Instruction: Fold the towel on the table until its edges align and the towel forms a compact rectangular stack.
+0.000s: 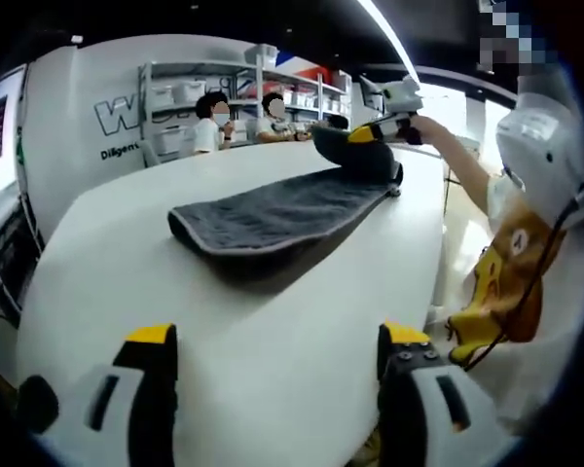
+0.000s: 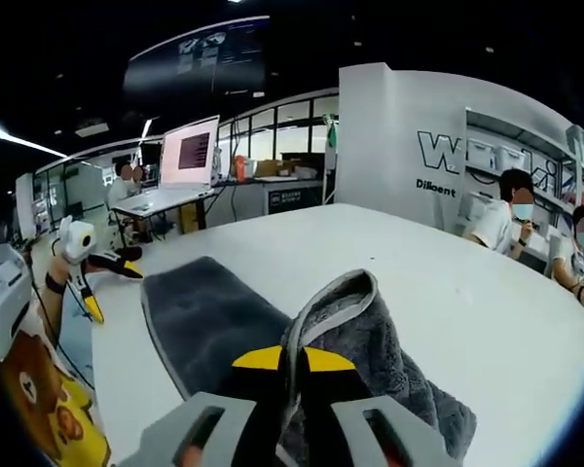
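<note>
A dark grey towel [image 1: 273,219] lies in a long strip across the white table [image 1: 127,282]. Its far end is lifted off the surface, pinched by my right gripper [image 1: 358,136]. In the right gripper view the right gripper [image 2: 292,360] is shut on a raised fold of the towel [image 2: 360,311], while the rest of the towel lies flat towards the far left. My left gripper [image 1: 277,341] hovers open over bare table, short of the towel's near end, nothing between its jaws. The left gripper [image 2: 117,261] also appears off the table's edge, held in a hand.
The person [image 1: 526,233] holding the grippers stands at the table's edge. Two seated people [image 1: 243,117] are behind the table by storage shelves [image 1: 190,92]. A desk with a monitor [image 2: 188,151] stands further off. A white wall panel [image 2: 409,146] rises beyond the table.
</note>
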Demonstrator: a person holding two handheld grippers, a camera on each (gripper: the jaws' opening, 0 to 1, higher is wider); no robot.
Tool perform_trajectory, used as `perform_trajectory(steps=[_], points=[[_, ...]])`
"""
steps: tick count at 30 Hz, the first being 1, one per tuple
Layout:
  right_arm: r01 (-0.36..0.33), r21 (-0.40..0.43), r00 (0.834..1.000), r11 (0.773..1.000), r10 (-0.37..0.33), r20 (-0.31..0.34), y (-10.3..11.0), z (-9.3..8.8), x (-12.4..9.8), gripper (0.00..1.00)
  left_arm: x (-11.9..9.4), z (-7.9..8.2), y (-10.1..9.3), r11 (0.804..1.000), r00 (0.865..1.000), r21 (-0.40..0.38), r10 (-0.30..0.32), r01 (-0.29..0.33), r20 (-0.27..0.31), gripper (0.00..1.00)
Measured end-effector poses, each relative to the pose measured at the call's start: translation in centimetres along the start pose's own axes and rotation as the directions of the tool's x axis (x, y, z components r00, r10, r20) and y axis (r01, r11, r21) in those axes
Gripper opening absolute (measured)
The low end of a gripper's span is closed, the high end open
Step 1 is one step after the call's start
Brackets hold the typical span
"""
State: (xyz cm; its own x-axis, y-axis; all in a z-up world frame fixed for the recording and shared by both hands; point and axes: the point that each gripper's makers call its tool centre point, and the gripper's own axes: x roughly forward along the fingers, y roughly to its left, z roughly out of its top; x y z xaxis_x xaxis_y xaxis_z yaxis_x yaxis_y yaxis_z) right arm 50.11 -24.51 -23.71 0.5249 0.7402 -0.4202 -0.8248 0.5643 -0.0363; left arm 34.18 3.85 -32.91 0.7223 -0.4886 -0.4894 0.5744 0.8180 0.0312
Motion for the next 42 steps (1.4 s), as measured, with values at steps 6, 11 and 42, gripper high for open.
perform_trajectory(steps=[6,11,42], points=[[-0.038,-0.006,0.999,0.999,0.038,0.001,1.1,0.3,1.3,0.06,0.0,0.2,0.0,1.000,1.000,0.003,0.000,0.000,0.004,0.89],[-0.067,-0.007,0.998,0.998,0.067,0.005,2.0,0.6,2.4,0.06,0.0,0.3,0.0,1.000,1.000,0.007,-0.003,0.003,0.003,0.89],[-0.202,-0.027,0.979,0.979,0.202,0.012,7.0,2.3,7.6,0.06,-0.4,0.4,-0.3,1.000,1.000,0.008,0.014,-0.014,-0.002,0.89]])
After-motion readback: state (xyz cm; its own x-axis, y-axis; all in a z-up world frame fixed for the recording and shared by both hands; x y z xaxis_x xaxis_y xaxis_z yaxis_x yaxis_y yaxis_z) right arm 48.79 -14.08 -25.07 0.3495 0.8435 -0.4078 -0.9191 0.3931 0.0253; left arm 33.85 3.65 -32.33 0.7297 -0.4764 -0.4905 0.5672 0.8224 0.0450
